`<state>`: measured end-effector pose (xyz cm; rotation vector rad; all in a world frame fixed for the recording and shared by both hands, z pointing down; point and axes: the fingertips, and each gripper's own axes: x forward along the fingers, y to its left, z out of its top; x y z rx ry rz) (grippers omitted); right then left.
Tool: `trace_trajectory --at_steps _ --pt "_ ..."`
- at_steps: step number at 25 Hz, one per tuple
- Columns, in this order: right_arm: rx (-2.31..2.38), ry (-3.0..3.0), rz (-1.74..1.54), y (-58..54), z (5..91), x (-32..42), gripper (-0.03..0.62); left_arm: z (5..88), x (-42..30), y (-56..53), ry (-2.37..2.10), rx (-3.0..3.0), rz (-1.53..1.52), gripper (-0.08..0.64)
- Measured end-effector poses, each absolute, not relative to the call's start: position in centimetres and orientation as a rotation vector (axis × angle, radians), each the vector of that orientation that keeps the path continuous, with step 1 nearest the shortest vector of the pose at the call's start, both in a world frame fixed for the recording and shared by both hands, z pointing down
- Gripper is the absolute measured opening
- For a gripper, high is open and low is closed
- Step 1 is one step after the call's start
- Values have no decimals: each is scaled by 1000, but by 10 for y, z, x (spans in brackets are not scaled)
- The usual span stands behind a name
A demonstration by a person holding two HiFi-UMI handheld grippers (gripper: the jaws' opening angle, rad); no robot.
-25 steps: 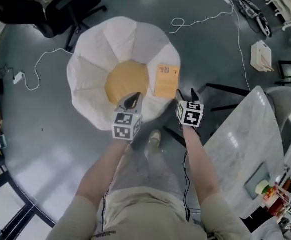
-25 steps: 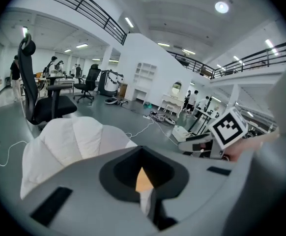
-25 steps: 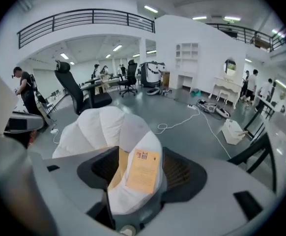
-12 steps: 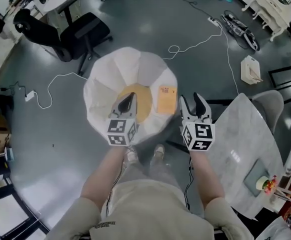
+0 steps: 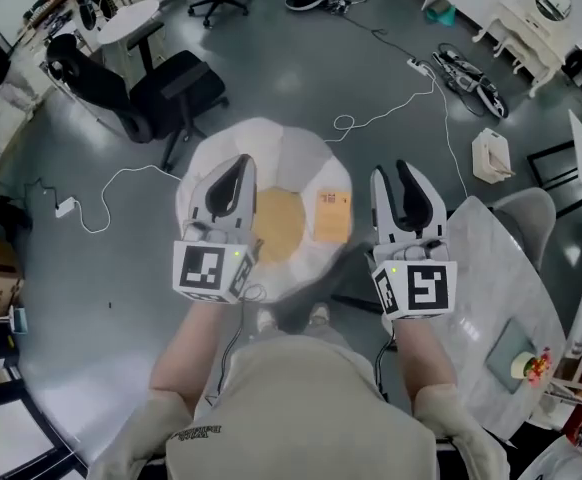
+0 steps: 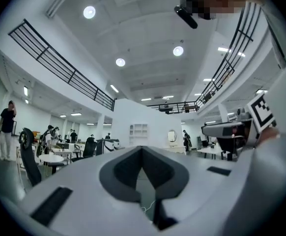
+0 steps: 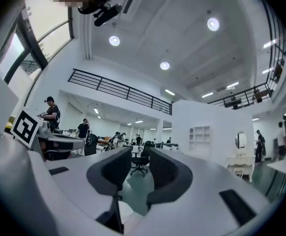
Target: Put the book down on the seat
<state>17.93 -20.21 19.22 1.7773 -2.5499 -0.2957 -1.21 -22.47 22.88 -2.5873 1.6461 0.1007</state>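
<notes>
An orange book [image 5: 332,216] lies flat on the white, petal-shaped seat [image 5: 271,153], just right of its round yellow cushion [image 5: 278,223]. Both grippers are held high above the seat, away from the book. My left gripper [image 5: 238,163] is over the seat's left half with its fingers together; in the left gripper view the left gripper [image 6: 142,150] shows pads that meet, with nothing between them. My right gripper [image 5: 394,171] hovers to the right of the seat. In the right gripper view the right gripper [image 7: 142,167] has a narrow gap, its jaws closing on nothing.
A black office chair [image 5: 171,83] stands behind the seat at the left. A marble table [image 5: 501,298] and a grey chair [image 5: 536,208] are at the right. White cables [image 5: 391,108] trail over the grey floor. My feet [image 5: 316,316] are at the seat's near edge.
Both grippers have lifted up and away from the seat, which now looks smaller and farther off. The book stays lying on it. The right jaws have narrowed.
</notes>
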Motion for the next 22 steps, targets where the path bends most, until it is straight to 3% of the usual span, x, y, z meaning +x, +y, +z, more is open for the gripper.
trace_trajectory --at_steps 3,15,22 --pt "1787 -2547 -427 -191 175 178 58 205 -19 -210 1649 -2535 150 11" --pt "1756 -2607 -242 -160 222 176 28 227 -9 -158 1626 -2519 53 11" --pt "1735 -2641 -294 -153 210 176 9 224 -1 -150 1578 -2510 30 11"
